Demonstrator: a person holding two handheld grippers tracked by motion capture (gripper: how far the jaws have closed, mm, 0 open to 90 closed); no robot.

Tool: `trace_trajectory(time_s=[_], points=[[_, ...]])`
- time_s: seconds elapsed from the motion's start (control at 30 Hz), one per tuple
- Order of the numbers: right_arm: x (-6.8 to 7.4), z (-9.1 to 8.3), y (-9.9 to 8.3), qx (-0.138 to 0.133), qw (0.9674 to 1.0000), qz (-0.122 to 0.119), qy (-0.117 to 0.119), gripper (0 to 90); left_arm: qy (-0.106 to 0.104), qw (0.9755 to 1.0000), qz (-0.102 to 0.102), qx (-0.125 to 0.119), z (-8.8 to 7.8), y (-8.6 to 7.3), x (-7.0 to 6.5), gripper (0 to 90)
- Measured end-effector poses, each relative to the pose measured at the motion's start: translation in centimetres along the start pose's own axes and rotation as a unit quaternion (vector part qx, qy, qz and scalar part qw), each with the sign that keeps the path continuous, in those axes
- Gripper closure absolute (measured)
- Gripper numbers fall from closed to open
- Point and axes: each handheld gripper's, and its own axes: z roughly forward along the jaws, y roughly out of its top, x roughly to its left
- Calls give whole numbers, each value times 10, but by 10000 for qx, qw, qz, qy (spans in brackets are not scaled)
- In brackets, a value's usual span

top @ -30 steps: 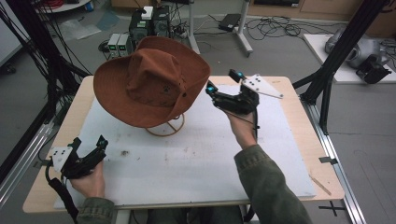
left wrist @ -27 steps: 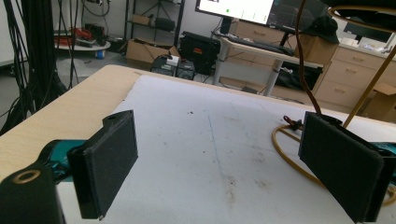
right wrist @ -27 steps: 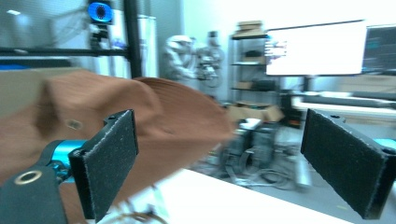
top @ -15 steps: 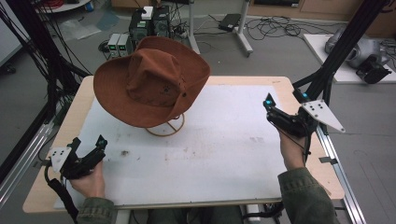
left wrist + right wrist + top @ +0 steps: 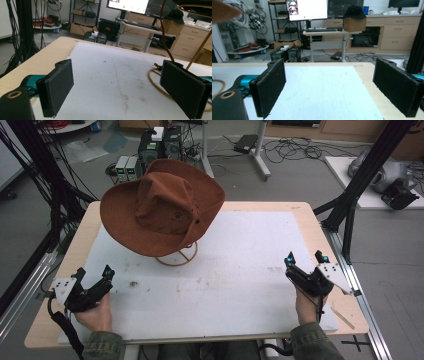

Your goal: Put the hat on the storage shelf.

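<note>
The room is a lab with a grey floor (image 5: 300,180) strewn with cables; black frame posts (image 5: 365,175) rise at both sides of the table, and boxes of electronics (image 5: 160,145) stand on the floor beyond its far edge. Past the right gripper's jaws, in its own view, a desk (image 5: 329,32) carries a bright monitor (image 5: 307,9), with a run of wooden drawers (image 5: 397,32) to the right and a black cap (image 5: 354,11) on a box.

The table (image 5: 300,207) is pale wood, and a white mat (image 5: 240,270) covers most of it; the mat is scuffed and stained in front of the left jaws.

The hat (image 5: 162,207), brown and wide-brimmed, sits tilted on a wire stand (image 5: 177,256) at the far left of the mat. It lies ahead and to the right of the left jaws, and well to the left of the right jaws. The stand's ring (image 5: 155,80) shows just behind the left gripper's right-hand jaw.

The left gripper (image 5: 92,276) rests near the front left corner, jaws wide apart with nothing between them. The right gripper (image 5: 304,260) sits near the right edge, jaws likewise spread and empty.
</note>
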Motion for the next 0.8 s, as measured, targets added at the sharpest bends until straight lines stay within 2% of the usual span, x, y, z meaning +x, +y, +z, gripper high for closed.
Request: trace_trajectory(time_s=[0.13,0.27,0.37,0.6,0.8], points=[[-3,-9,-19,-63,9999,-110,-54,106,-2,10000,36,20,0,0,0,120],[-13,-12,-31,39,9999,-3,-141,106,-6,10000,74,-18,1,0,-3,120],[-16,-12,-30,-5,9998,167,-137,106,-33,9999,97,4,1,-1,-4,119],[-13,-12,-32,15,10000,26,-68,105,-32,9999,105,-1,1,-1,-5,119],[-12,-12,-32,10,9999,111,-17,105,-28,10000,57,7,0,-1,-4,119]])
